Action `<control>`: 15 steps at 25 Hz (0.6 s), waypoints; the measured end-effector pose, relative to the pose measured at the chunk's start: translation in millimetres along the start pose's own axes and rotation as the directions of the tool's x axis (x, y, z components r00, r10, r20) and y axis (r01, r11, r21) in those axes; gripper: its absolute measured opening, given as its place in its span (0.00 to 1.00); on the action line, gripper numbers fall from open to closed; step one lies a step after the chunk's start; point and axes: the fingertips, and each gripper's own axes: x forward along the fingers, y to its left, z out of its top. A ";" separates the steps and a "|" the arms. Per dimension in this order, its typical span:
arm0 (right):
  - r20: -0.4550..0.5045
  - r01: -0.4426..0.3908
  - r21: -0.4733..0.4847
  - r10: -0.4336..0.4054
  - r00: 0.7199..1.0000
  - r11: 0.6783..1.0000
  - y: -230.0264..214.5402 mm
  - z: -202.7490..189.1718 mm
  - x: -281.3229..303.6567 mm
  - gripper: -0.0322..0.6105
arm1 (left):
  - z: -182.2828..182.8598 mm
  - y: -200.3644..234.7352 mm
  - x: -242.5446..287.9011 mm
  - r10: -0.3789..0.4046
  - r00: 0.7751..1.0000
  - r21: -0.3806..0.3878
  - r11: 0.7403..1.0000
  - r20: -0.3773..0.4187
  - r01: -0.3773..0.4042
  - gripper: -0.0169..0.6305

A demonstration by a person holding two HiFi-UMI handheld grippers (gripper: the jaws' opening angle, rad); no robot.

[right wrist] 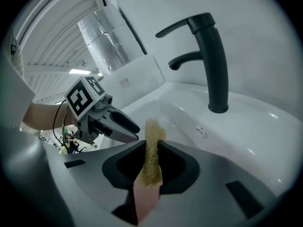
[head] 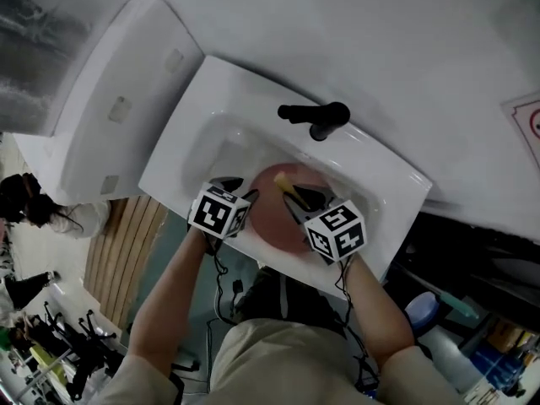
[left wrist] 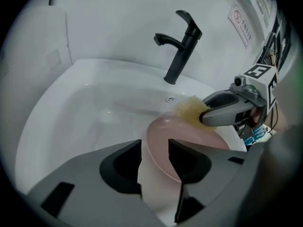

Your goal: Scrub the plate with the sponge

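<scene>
Right gripper (head: 293, 196) is pinching sponge (head: 283, 180) at plate (head: 270, 218) rim in sink (head: 173, 163); left gripper (head: 240, 186) jaws are sitting spread, plate rim between them.

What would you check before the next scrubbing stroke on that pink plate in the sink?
1. Sponge clamped in the right gripper's jaws: ok.
2. Sponge touching the far rim of the plate: ok.
3. Plate gripped by the left gripper: not ok; its jaws stand apart, with the rim loose between them.
4. Plate inside the sink: ok.
5. Faucet clear of both grippers: ok.
6. Plate steady without a grip: cannot tell.
</scene>
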 end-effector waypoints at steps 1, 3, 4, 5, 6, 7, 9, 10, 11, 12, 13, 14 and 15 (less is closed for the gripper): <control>-0.011 -0.011 0.006 0.011 1.000 1.000 -1.1 -3.5 6.3 0.18 | -4.3 -0.8 6.7 -0.031 0.999 -0.014 0.999 -0.025 0.031 0.31; -0.031 -0.032 0.013 0.032 0.999 0.999 -3.7 -9.3 18.4 0.18 | -13.2 -0.8 19.7 -0.080 0.994 -0.034 0.996 -0.076 0.077 0.32; -0.042 -0.040 0.014 0.041 0.998 0.999 -5.2 -11.9 24.0 0.18 | -16.7 1.9 25.2 -0.080 0.992 -0.030 0.997 -0.101 0.077 0.32; -0.052 -0.048 0.013 0.049 0.997 0.999 -6.5 -14.4 29.2 0.18 | -19.5 5.6 29.8 -0.071 0.990 -0.020 0.997 -0.123 0.069 0.32; -0.061 -0.056 0.013 0.056 0.997 0.998 -7.5 -16.9 34.1 0.18 | -21.4 9.1 33.5 -0.063 0.988 -0.012 0.998 -0.142 0.062 0.31; -0.070 -0.063 0.013 0.064 0.996 0.998 -8.3 -19.4 38.8 0.18 | -22.7 11.4 36.6 -0.063 0.985 -0.010 0.998 -0.158 0.062 0.30; -0.088 -0.075 0.010 0.076 0.993 0.997 -9.3 -24.2 47.7 0.18 | -25.2 12.8 42.1 -0.078 0.979 -0.013 0.997 -0.190 0.077 0.27; -0.098 -0.082 0.006 0.082 0.992 0.997 -9.3 -26.6 51.9 0.18 | -27.1 12.3 44.6 -0.087 0.974 -0.011 0.996 -0.208 0.087 0.24; -0.109 -0.088 0.000 0.087 0.990 0.996 -8.9 -29.0 55.9 0.18 | -29.2 11.7 46.9 -0.093 0.969 -0.007 0.996 -0.227 0.094 0.20; -0.120 -0.094 -0.005 0.093 0.988 0.996 -8.5 -31.4 59.9 0.18 | -31.1 11.3 48.8 -0.096 0.965 -0.003 0.995 -0.245 0.098 0.18; -0.130 -0.100 -0.011 0.098 0.987 0.995 -8.1 -33.8 63.7 0.18 | -32.5 11.2 50.2 -0.098 0.961 0.000 0.995 -0.258 0.101 0.17; -0.140 -0.105 -0.016 0.102 0.985 0.994 -7.6 -35.8 67.5 0.18 | -33.2 11.4 51.1 -0.100 0.959 0.000 0.995 -0.267 0.104 0.17; -0.147 -0.109 -0.021 0.105 0.984 0.994 -7.0 -37.5 71.1 0.18 | -33.3 11.7 51.4 -0.102 0.958 -0.003 0.994 -0.269 0.105 0.16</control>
